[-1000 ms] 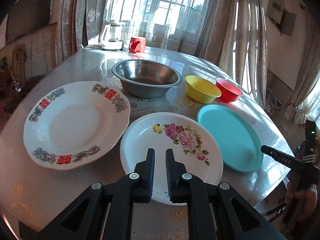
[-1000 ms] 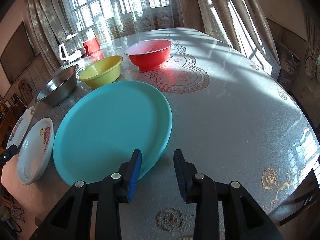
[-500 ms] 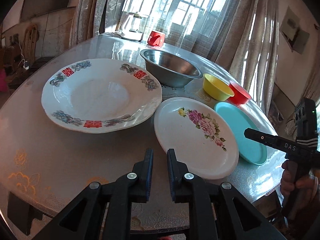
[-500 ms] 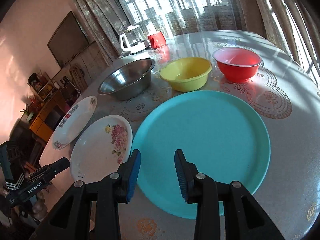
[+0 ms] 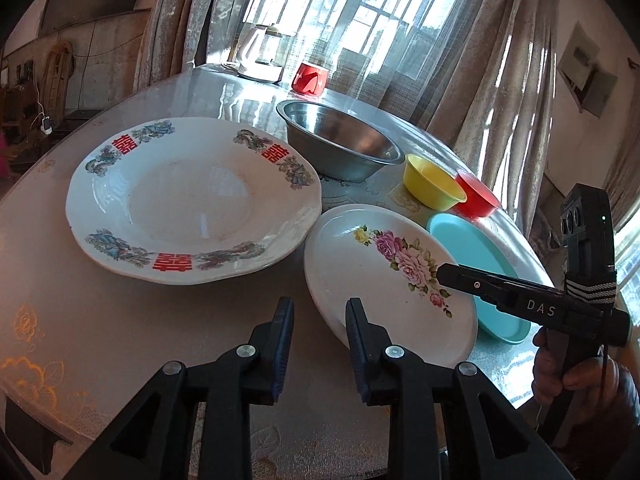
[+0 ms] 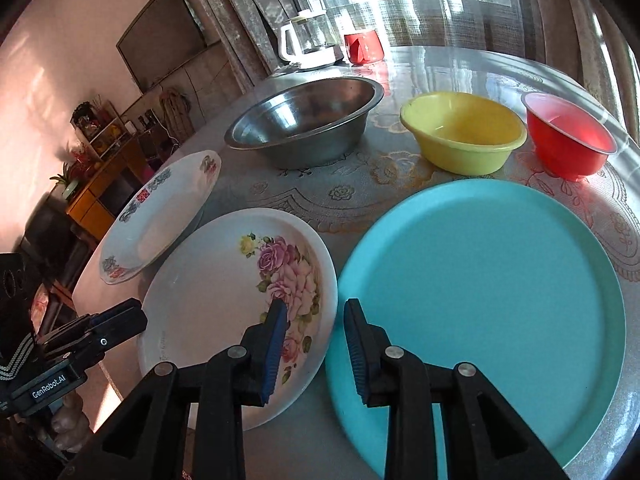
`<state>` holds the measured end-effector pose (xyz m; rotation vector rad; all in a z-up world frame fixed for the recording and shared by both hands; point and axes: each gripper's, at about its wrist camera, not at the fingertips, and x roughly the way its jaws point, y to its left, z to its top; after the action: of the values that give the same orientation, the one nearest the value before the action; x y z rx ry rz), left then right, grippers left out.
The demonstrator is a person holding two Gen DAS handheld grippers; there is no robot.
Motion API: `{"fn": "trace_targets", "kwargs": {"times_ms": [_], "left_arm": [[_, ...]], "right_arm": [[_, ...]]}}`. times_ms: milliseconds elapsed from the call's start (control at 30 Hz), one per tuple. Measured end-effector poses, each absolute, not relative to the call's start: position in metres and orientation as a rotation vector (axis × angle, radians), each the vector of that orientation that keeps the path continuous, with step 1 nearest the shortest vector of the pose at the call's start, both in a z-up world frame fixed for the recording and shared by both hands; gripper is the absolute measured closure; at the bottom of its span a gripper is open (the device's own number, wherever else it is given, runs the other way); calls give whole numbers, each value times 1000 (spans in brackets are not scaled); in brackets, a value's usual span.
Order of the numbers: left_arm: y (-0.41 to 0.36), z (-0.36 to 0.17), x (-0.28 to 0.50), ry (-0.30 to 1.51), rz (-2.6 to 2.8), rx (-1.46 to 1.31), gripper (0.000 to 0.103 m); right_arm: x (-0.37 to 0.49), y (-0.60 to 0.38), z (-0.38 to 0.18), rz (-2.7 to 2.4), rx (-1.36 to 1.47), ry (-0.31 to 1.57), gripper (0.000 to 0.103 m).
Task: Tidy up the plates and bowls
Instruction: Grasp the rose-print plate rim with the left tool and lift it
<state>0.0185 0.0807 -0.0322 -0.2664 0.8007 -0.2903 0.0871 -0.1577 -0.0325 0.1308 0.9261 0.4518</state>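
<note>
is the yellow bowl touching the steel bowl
Apart. The right wrist view shows a strip of patterned tablecloth between the yellow bowl and the steel bowl, at rims and bases alike.

Left gripper [image 5: 319,322]: jaws parted, nothing held; right gripper [image 6: 313,326]: jaws parted, nothing held, grasped by hand [image 5: 576,372].

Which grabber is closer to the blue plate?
Right. The right gripper hovers over the gap between the blue plate and the rose plate; the left gripper sits beyond the rose plate.
</note>
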Motion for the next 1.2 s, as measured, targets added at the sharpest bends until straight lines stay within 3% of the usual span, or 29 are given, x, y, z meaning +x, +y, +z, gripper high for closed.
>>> {"fn": "trace_targets", "kwargs": {"times_ms": [1200], "left_arm": [[53,-9,7,744,-329,-160,77]], "right_arm": [[51,-179,-12,500,251,867,72]]}}
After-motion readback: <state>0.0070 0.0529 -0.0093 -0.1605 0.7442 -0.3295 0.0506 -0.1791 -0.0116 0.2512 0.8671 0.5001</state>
